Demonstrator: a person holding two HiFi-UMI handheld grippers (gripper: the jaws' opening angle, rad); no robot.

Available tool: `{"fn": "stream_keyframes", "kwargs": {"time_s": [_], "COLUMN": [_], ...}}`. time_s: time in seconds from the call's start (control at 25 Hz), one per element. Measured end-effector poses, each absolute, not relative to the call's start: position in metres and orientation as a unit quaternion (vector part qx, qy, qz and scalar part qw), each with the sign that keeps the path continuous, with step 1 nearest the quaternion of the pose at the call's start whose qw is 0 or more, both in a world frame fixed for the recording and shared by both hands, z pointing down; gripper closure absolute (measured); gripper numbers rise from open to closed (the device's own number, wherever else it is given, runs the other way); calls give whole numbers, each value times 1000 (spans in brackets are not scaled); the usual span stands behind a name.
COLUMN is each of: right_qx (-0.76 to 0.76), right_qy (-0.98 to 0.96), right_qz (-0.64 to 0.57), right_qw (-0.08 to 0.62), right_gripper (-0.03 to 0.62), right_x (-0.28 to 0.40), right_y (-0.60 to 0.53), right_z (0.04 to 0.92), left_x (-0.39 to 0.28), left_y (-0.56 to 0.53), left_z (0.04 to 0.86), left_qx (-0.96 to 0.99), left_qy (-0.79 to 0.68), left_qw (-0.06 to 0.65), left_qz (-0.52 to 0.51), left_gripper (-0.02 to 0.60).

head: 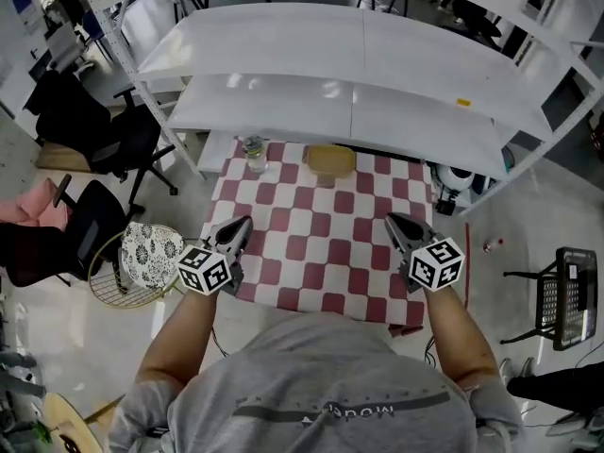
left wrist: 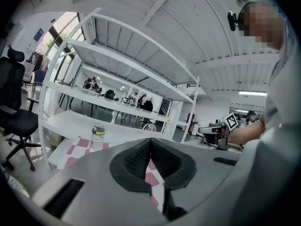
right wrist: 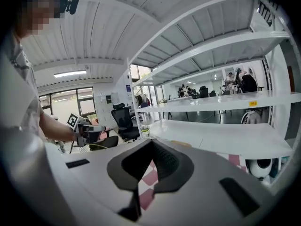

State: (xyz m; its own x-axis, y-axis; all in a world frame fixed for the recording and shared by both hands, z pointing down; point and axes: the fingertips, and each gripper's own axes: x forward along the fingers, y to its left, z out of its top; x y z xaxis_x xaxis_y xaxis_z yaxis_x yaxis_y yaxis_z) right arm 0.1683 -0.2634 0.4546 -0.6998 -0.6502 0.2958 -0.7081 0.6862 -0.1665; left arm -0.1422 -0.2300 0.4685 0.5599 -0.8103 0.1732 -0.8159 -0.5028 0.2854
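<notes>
Left gripper (head: 242,225) and right gripper (head: 395,222) hang over the near edge of the checked table (head: 321,253), each with jaws closed on nothing; the bottle (head: 253,154) stands upright at the far left, straight ahead of the left gripper, well apart; a yellow thing (head: 329,161) beside it, by the shelf (head: 377,111), is hard to make out.

**Matt cloth, glossy shelves**

The checked cloth (head: 321,243) looks soft and matt. Behind it, the shelves (head: 359,111) are smooth, glossy white metal. On its far edge stands a clear plastic bottle (head: 253,154). Over its near edge, the left gripper (head: 241,225) and right gripper (head: 394,221) show matt grey plastic and ribbed black pads (left wrist: 134,157).
</notes>
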Motion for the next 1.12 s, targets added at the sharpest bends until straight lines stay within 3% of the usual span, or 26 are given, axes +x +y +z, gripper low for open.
{"fn": "stream_keyframes", "kwargs": {"time_s": [0.36,0.84,1.12], "right_qx": [396,456,440], "right_qy": [-900,-861,-871], "right_qz": [139,161,150], "right_qw": [117,156,162], "right_gripper": [568,568,568], "right_x": [159,147,155], "right_y": [-349,-368,-398], "right_z": [496,586,611], "left_x": [-111,-89,-55], "left_y": [-329,-416,-439], "left_z": [501,613,647], "left_qx": [881,857,837], "left_qy": [-431,-365,-356], "left_qw": [192,357,411], "left_qz": [36,66,56], "left_gripper": [569,565,442]}}
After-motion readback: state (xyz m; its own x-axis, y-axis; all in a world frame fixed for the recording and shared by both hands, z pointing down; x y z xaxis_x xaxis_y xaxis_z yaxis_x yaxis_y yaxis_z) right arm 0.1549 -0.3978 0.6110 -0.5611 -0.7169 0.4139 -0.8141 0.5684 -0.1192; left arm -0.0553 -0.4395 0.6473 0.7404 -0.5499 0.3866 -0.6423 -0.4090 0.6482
